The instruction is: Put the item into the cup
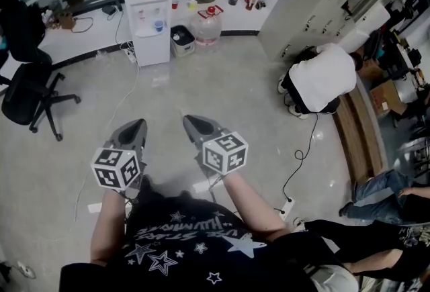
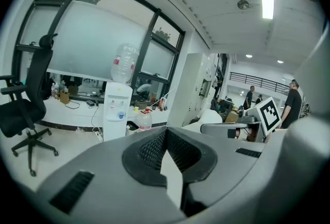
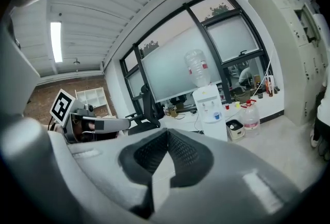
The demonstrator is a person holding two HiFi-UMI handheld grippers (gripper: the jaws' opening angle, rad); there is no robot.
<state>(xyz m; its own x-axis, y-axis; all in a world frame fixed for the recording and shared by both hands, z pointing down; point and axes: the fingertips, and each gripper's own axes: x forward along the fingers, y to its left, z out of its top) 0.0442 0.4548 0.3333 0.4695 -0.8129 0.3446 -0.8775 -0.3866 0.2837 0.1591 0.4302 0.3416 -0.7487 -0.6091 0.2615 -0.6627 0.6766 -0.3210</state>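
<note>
Currently left gripper (image 1: 139, 125) and right gripper (image 1: 190, 121) hover closed and empty.

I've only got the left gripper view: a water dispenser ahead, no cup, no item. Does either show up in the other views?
Observer: No. The head view shows only the left gripper and the right gripper side by side above the floor. There is no cup and no item.
Operator: Is the right one carrying anything?
Observer: No. In the right gripper view its fingers are together with nothing between them.
Operator: Anything lying on the floor nearby?
Observer: Yes. In the head view a white power strip with a dark cable lies to the right of the right gripper.
</note>
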